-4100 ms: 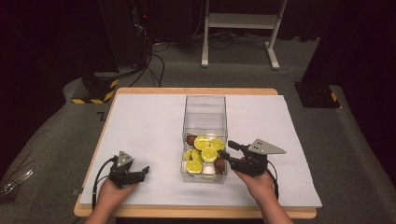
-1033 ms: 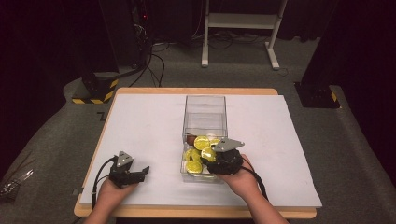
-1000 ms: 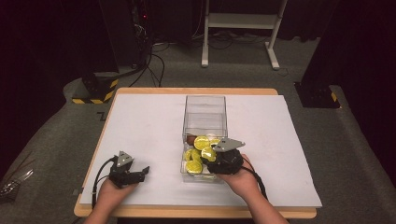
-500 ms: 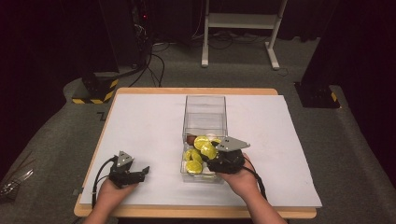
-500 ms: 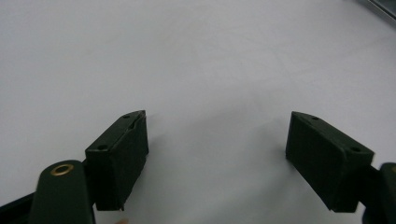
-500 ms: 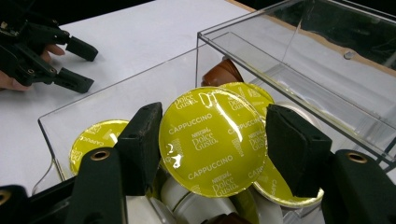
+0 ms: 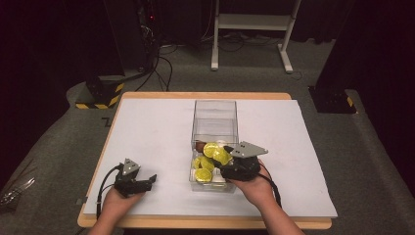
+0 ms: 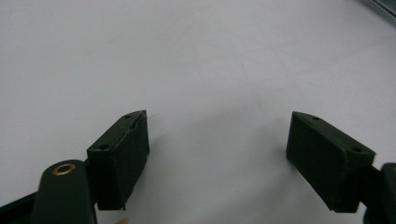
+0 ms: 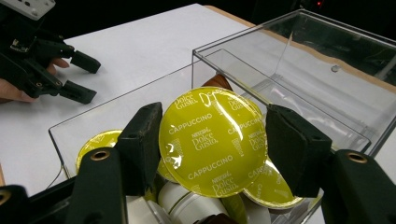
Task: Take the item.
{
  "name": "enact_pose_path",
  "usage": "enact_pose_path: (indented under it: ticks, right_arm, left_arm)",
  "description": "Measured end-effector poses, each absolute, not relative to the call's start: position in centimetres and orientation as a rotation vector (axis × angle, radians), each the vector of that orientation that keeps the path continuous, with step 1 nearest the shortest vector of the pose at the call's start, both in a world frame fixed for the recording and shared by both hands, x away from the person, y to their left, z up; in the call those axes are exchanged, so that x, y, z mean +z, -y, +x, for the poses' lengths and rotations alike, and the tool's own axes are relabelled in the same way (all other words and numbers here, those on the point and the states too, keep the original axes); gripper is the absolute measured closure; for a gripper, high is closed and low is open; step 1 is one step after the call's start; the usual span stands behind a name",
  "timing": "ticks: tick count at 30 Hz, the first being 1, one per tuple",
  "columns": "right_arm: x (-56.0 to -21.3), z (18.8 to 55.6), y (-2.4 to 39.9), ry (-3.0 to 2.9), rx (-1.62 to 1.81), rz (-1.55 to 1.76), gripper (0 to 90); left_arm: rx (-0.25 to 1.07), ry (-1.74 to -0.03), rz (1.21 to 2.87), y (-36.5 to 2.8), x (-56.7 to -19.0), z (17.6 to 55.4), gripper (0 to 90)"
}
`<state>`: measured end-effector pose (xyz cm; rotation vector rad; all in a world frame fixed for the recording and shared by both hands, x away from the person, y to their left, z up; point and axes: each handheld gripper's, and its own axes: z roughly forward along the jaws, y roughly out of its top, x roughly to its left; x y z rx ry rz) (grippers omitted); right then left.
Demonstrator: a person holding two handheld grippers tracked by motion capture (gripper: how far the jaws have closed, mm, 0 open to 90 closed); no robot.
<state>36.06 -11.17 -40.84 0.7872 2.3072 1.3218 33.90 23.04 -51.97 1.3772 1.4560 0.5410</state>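
Note:
A clear plastic box (image 7: 215,104) stands mid-table, and its near end holds several yellow capsules (image 7: 203,174) and a brown one (image 7: 199,146). Over that near end, my right gripper (image 7: 224,159) is shut on a yellow Cappuccino capsule (image 9: 212,140). Both pads (image 9: 142,140) press its sides, and its foil lid faces the camera. The right gripper (image 9: 212,161) holds it just above the other capsules (image 9: 100,142). At the table's near left, my left gripper (image 7: 149,182) rests low on the white cover. In its own view the left gripper (image 8: 217,144) stands open around bare white surface.
The far half of the clear box (image 9: 299,70) is empty. A white sheet (image 7: 156,122) covers the wooden table. On the floor beyond the table are a white stand (image 7: 249,29), dark equipment (image 7: 122,44) with cables, and a black base (image 7: 333,100) at the right.
Four seconds ago my right gripper stood beside the box's right wall with nothing in it. It now sits over the box's near end, with a yellow capsule in it. The left hand has stayed put.

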Motion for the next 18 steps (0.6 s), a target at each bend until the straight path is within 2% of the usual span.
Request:
enact_pose_path:
  ticks: [18]
  right_arm:
    - [-40.5, 35.9, 12.7, -2.219, 1.386, 0.832, 38.6]
  left_arm:
    - [0.531, -1.454, 1.386, -23.1, -51.9, 33.9, 21.7]
